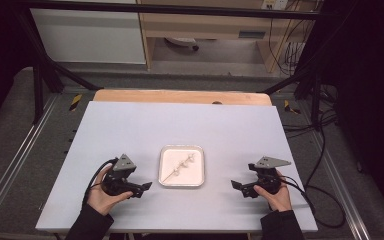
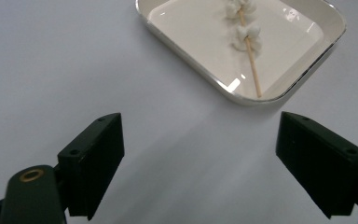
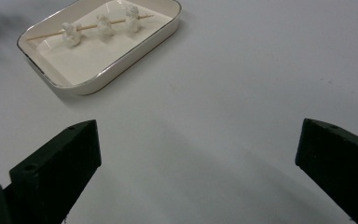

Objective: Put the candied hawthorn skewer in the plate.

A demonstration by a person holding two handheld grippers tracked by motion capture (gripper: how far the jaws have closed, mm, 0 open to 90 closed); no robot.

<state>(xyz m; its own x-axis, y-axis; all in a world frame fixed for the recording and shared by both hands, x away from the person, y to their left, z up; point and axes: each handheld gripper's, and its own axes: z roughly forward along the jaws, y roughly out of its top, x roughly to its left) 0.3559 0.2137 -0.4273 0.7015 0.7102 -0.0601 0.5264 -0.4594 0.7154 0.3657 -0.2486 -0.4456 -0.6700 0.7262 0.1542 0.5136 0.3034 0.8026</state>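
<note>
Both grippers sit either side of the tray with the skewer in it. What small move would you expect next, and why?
Probably a short reach by the left gripper toward the skewer, though it may equally be finished. The skewer lies in the white tray with three white pieces threaded on it. The left gripper's jaws stand open and empty beside the tray; the right gripper is also open, farther off.

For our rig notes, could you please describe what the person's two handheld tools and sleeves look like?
Both the left tool and the right tool are black, each topped by a grey three-cornered plate and trailing a black cable. Their jaws are blocky, with small screw holes. The person's sleeves are dark.
</note>
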